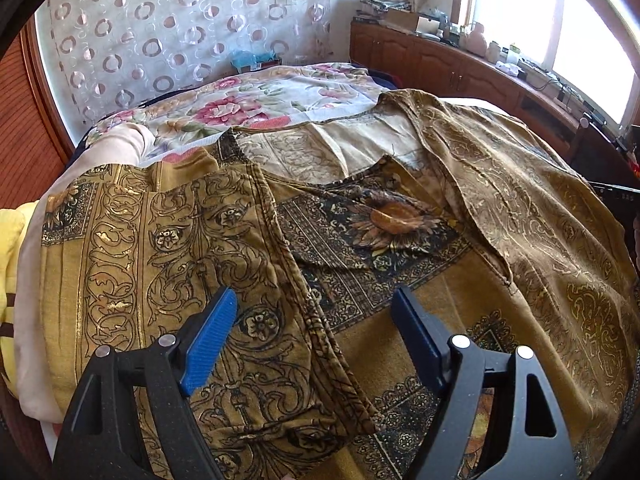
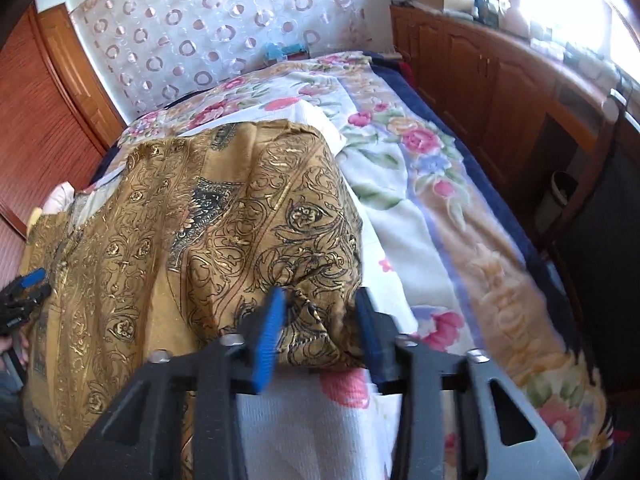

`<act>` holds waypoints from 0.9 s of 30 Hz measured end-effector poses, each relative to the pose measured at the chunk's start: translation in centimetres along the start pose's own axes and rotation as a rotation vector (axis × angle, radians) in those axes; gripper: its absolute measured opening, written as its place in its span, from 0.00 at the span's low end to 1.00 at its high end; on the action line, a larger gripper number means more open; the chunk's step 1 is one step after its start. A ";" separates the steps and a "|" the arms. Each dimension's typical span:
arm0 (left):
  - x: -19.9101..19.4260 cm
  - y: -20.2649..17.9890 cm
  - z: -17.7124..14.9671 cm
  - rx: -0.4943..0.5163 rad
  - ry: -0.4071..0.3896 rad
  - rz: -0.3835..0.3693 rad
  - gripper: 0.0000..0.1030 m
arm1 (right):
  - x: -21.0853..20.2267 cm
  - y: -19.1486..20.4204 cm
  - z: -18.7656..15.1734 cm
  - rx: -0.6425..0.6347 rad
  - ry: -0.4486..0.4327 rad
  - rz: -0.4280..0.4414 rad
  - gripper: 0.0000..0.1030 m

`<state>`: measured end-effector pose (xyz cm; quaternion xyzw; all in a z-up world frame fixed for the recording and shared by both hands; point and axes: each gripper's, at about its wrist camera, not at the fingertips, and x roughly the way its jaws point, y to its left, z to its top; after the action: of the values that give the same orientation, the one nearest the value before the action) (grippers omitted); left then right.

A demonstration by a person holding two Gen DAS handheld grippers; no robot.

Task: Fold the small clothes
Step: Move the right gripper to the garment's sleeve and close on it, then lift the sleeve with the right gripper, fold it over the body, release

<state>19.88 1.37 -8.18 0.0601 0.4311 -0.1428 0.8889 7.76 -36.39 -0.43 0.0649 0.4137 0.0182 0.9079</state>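
- We are partway into folding a gold patterned garment (image 1: 360, 248) that lies spread on the bed, over a floral blanket (image 2: 404, 184); a pale pink cloth (image 1: 120, 148) and something yellow (image 1: 10, 240) sit at its far-left side.
- Our left gripper (image 1: 314, 312) is released, jaws wide apart, hovering just above the cloth where a folded-over panel with a hemmed edge (image 1: 276, 216) lies across the body of the garment. Nothing is between its pads.
- Our right gripper (image 2: 320, 312) is at the garment's near right corner (image 2: 316, 320). The cloth bunches up between the jaws, but a gap shows beside the right pad, so we read it as not yet clenched on the fabric.
- The step in hand, as we judge it, is taking hold of two points on the near edge before lifting a fold.
- Next we need the right jaws to close firmly on that bunched corner, and the left to drop onto the hem and pinch it, taking only the layers we mean to carry over.
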 end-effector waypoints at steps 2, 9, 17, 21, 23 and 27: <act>-0.1 -0.1 0.0 0.003 0.001 0.002 0.79 | -0.4 0.3 0.1 -0.036 -0.024 -0.062 0.07; -0.1 -0.4 0.0 0.009 0.007 -0.007 0.83 | -3.9 1.7 2.0 -0.075 -0.157 -0.030 0.06; -0.1 -0.4 0.0 0.009 0.007 -0.007 0.83 | -5.6 8.4 2.5 -0.226 -0.218 0.107 0.06; -0.1 -0.3 0.0 0.009 0.007 -0.007 0.83 | -2.9 10.4 1.3 -0.310 -0.155 0.115 0.06; -0.1 -0.4 0.0 0.009 0.007 -0.007 0.83 | -1.5 10.7 0.9 -0.311 -0.112 0.133 0.06; -0.1 -0.5 0.0 0.010 0.009 -0.002 0.83 | 1.0 11.3 0.6 -0.310 -0.047 0.142 0.06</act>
<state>19.64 0.91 -8.07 0.0646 0.4343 -0.1455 0.8866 9.11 -25.20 0.71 -0.0464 0.3792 0.1442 0.9128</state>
